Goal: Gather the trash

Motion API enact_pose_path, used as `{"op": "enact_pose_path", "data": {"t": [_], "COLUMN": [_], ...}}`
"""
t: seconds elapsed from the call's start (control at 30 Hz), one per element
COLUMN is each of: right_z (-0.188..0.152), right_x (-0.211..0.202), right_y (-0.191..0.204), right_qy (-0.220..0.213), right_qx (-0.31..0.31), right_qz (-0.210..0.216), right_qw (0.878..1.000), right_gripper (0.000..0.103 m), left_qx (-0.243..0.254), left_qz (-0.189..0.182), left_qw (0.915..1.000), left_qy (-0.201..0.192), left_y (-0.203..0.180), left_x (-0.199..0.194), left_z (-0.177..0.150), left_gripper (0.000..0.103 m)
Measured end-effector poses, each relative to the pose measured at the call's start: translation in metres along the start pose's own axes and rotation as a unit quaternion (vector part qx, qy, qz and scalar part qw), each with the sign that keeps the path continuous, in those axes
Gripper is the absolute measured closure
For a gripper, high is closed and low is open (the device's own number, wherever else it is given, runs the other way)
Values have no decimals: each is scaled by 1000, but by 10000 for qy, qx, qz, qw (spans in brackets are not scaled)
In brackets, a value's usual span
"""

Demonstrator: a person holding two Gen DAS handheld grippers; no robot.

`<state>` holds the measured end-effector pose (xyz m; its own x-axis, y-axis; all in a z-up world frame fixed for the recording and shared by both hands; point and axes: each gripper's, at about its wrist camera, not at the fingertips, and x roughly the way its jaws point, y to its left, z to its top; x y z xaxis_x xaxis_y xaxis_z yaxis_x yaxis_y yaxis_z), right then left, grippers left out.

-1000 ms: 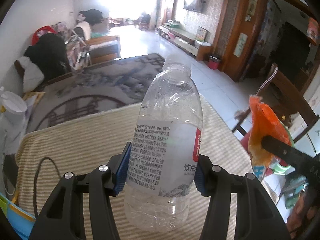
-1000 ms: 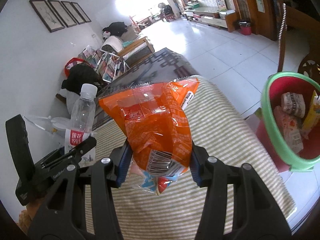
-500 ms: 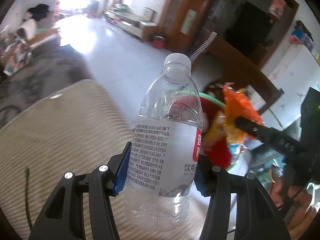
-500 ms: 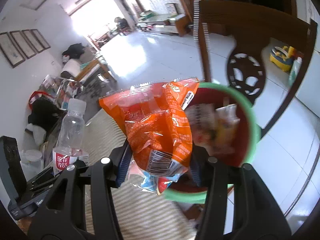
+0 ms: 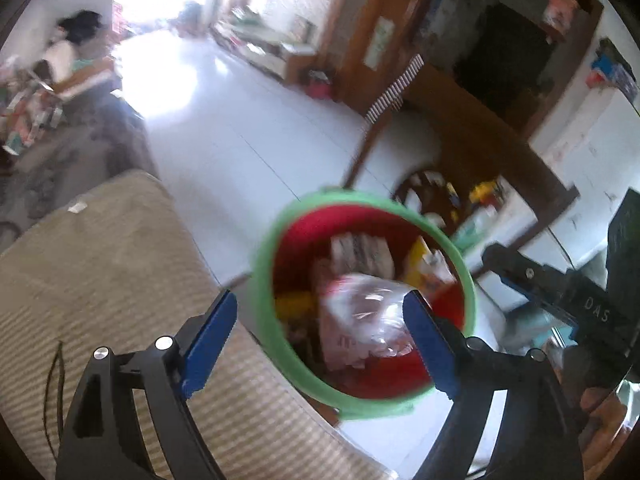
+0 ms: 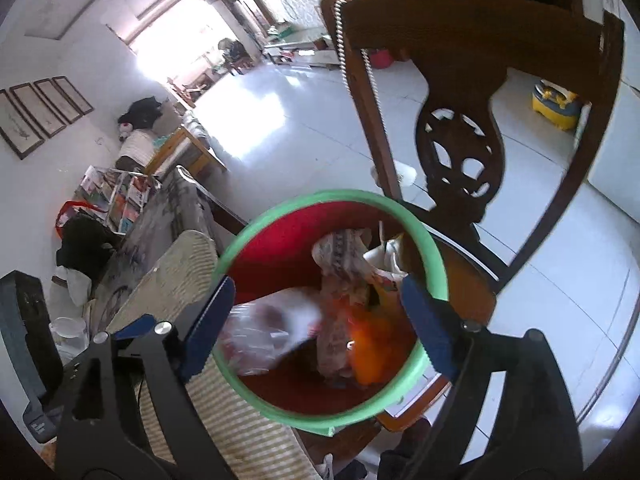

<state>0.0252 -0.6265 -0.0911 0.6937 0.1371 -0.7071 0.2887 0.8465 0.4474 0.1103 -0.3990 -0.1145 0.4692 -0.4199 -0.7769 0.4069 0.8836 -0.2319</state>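
A red trash bin with a green rim (image 5: 260, 280) (image 6: 332, 196) stands beside the striped table. My left gripper (image 5: 320, 300) hangs over it, its jaws opening with nothing pressed between the blue pads. The clear plastic bottle (image 5: 360, 320) (image 6: 264, 328) shows as a blur inside the bin, on top of other wrappers. My right gripper (image 6: 318, 284) is over the bin too, jaws opening and empty. The orange snack bag (image 6: 372, 340) lies blurred in the bin below it. In the left wrist view the right gripper (image 5: 520, 276) reaches in from the right.
The table with a striped cloth (image 5: 100, 280) (image 6: 180, 272) borders the bin on the left. A dark wooden chair (image 6: 460, 152) stands right behind the bin. White tiled floor (image 5: 240, 140) spreads beyond. A yellow toy (image 6: 556, 104) sits at the far right.
Both grippers swung from over the table to above the bin and opened. The bottle and the orange bag left the jaws and dropped into the bin.
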Motion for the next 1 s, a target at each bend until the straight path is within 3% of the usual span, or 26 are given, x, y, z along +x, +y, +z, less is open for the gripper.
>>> {"op": "enact_pose_path", "data": {"t": [0.1, 0.27, 0.4, 0.5, 0.7, 0.8, 0.9, 0.97, 1.0], "right_z": [4, 1, -13, -24, -45, -56, -73, -87, -92], "right_x": [-1, -9, -28, -40, -51, -56, -56, -58, -59], "right_y": [25, 91, 144, 189, 240, 259, 286, 299, 307], "right_qy": [-142, -629, -1320, -1796, -2138, -2349, -2341, -2478, -2442], "right_qx": [-344, -1153, -1759, -2186, -1963, -1804, -2064, -2314, -2304], "right_qz": [200, 590, 678, 638, 748, 573, 613, 694, 601], "right_qw": [9991, 9896, 9732, 9570, 9540, 9534, 9481, 9382, 9400], "right_gripper": [9, 5, 5, 5, 5, 5, 5, 5, 5], "left_qx": [-81, -227, -341, -455, -934, -1022, -984, -770, -592], "left_qz": [431, 1118, 1564, 1993, 2173, 2264, 2488, 2727, 2871], "left_qw": [9971, 9854, 9751, 9620, 9468, 9390, 9239, 9135, 9083], "left_qy": [-626, -1260, -1536, -1810, -2182, -2377, -2735, -2920, -2985], "left_y": [12, 37, 58, 84, 144, 167, 190, 193, 196], "left_x": [-34, -80, -113, -148, -206, -228, -249, -257, -262], "left_z": [-1, -3, -10, -17, -24, -31, -39, -40, -40], "left_gripper": [19, 12, 10, 8, 8, 8, 8, 8, 8]}}
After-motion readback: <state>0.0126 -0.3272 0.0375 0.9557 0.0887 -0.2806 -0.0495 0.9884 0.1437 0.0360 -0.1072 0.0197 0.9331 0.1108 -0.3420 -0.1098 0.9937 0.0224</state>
